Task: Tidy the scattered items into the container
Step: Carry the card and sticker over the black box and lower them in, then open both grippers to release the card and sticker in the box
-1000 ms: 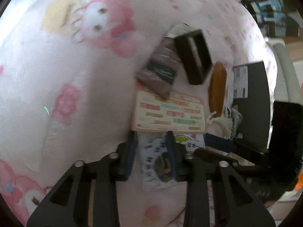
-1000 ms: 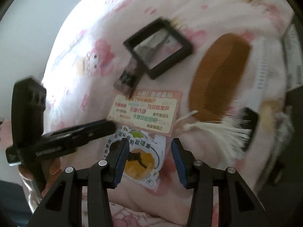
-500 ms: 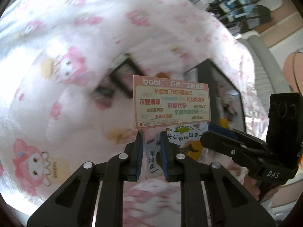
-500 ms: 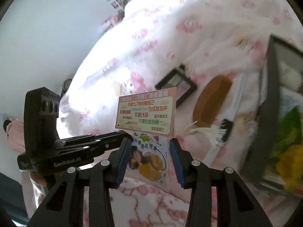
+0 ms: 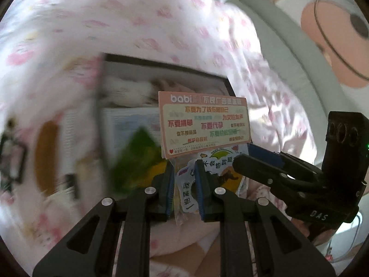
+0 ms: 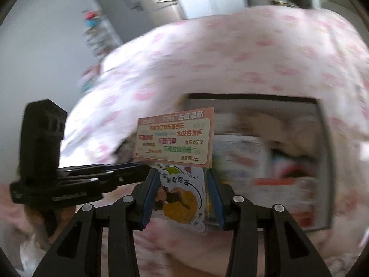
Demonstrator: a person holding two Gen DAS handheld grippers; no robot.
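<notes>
A clear sticker pack (image 5: 204, 127) with a pink header card hangs in the air, held by both grippers. My left gripper (image 5: 183, 168) is shut on its lower left part. In the right wrist view my right gripper (image 6: 183, 177) is shut across the width of the sticker pack (image 6: 175, 143), a pad pressing each side edge. Behind the pack lies the black-rimmed box (image 5: 161, 65), with papers, something green and something white and fluffy blurred inside. The right wrist view has the box (image 6: 253, 97) just beyond and right of the pack.
A pink cartoon-print blanket (image 5: 115, 23) covers the bed under everything. Left of the box lie a brown comb (image 5: 46, 157) and a black square frame (image 5: 11, 161). A grey padded edge (image 5: 288, 46) runs along the far right. Shelves (image 6: 96, 34) stand against the far wall.
The sticker pack lay flat on the blanket; the left jaws closed on it, the right jaws closed a little, and both grippers have lifted it and carried it to the box.
</notes>
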